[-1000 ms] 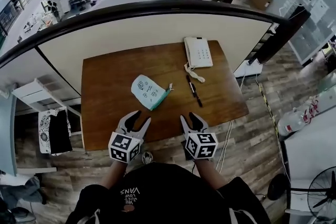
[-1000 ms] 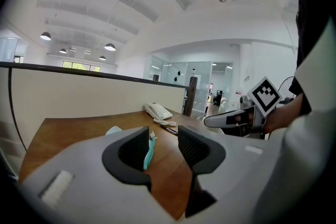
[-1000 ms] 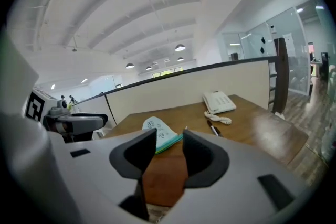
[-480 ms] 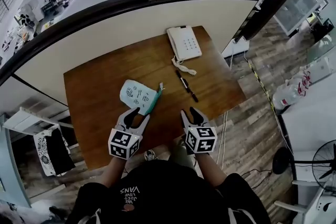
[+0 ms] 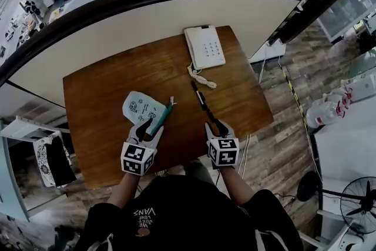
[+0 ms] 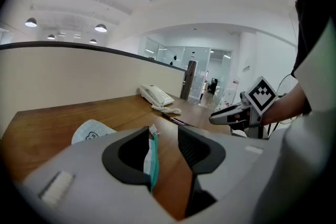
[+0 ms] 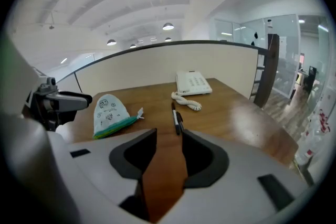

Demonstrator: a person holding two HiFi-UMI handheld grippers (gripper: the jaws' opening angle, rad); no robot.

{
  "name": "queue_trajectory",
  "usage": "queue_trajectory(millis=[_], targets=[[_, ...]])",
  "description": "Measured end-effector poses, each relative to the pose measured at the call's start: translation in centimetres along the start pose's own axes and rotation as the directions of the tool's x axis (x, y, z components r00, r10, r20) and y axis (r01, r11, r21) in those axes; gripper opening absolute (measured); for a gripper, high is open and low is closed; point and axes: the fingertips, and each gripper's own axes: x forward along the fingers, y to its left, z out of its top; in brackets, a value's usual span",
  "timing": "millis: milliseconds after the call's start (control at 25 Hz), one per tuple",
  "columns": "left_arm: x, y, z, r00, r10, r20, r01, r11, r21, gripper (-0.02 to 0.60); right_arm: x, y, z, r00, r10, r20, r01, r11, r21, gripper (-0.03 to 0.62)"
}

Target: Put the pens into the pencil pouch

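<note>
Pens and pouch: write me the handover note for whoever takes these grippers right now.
Left gripper: open, jaws either side of the pouch's teal zip edge, not closed on it.
Right gripper: open, empty, pointed at the pens just ahead of it.
The pouch lies flat on the table; the pens lie on the table to its right, near the phone cord.
Done: no pen picked up or in the pouch.
Left: grip the pouch, pick up the pens, put them in.
</note>
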Motion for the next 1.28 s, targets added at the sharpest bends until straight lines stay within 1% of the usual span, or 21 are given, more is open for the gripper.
queue_trajectory(millis=[200,400,600,760,840,960,1120,1280], targets=[[2.0,0.5,-0.7,0.998,0.066,-0.025,-0.066,0.997,-0.031,0.158,2.5,-2.9,-1.5,0.997,0.024,-0.08,-0.027,0.999,-0.046,0.121],[3.4,0.6,-2.0,0.993,0.1,-0.056,-0.103,0.993,-0.051,0.158,4.7,-3.9,-3.5,0.986,0.062,-0.156,-0.076,0.993,-0.086,0.121],[4.1,0.9,-2.7,0.988,0.132,-0.075,-0.136,0.989,-0.056,0.158,6.1,-4.0,-4.2,0.979,0.063,-0.194,-0.092,0.985,-0.147,0.121],[4.2,1.3,-3.1,0.986,0.145,-0.083,-0.149,0.988,-0.046,0.158,6.6,-3.9,-4.5,0.977,0.062,-0.204,-0.102,0.977,-0.19,0.096],[4.1,1.5,-3.3,0.986,0.146,-0.085,-0.15,0.988,-0.038,0.158,6.7,-3.6,-4.7,0.978,0.061,-0.202,-0.104,0.973,-0.208,0.071],[4.0,1.6,-4.0,0.985,0.139,-0.106,-0.14,0.99,0.003,0.158,6.8,-3.7,-4.7,0.98,0.036,-0.195,-0.079,0.973,-0.217,0.067],[4.1,1.7,-4.6,0.982,0.126,-0.144,-0.113,0.989,0.09,0.158,5.8,-3.7,-3.4,0.986,0.019,-0.166,-0.054,0.977,-0.209,0.067],[4.4,1.9,-6.6,0.967,0.118,-0.226,-0.077,0.98,0.186,0.158,4.4,-3.3,-2.6,0.991,0.02,-0.135,-0.046,0.981,-0.19,0.067]])
